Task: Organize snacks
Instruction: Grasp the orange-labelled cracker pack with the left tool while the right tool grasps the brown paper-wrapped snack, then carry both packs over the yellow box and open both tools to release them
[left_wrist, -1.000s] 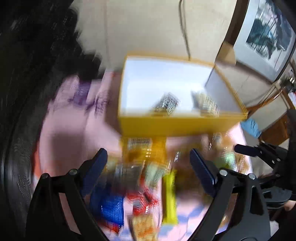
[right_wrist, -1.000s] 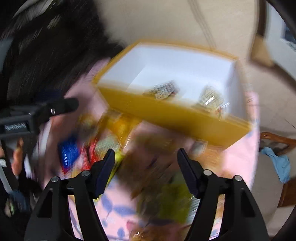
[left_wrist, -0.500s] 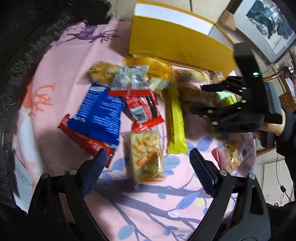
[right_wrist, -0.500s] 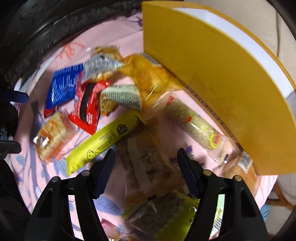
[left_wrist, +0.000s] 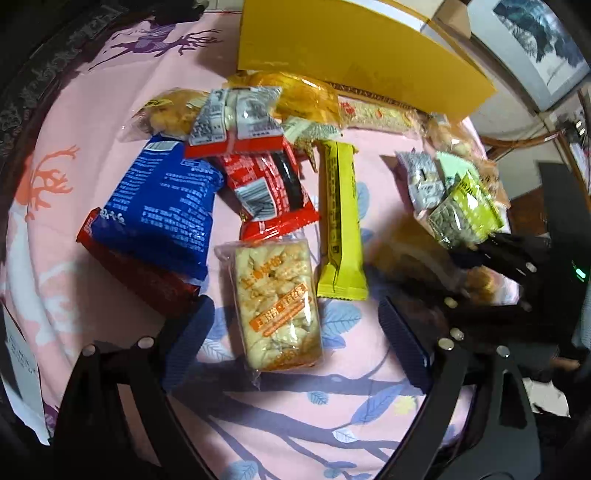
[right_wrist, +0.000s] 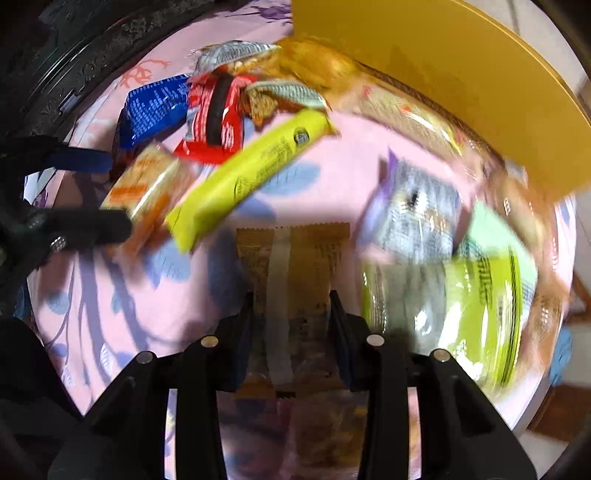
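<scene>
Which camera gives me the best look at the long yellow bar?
Left wrist view: the long yellow bar lies sharp and whole on the pink cloth, beside the red packet. The right wrist view also shows it whole, but motion-blurred.

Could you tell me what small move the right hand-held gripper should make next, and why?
Probably finish closing, then lift. The right hand-held gripper has just been closing, and the tan snack packet sits between its fingers, though whether the pads already press it is unclear. The yellow box stands just behind the pile. The left hand-held gripper hangs open.
</scene>
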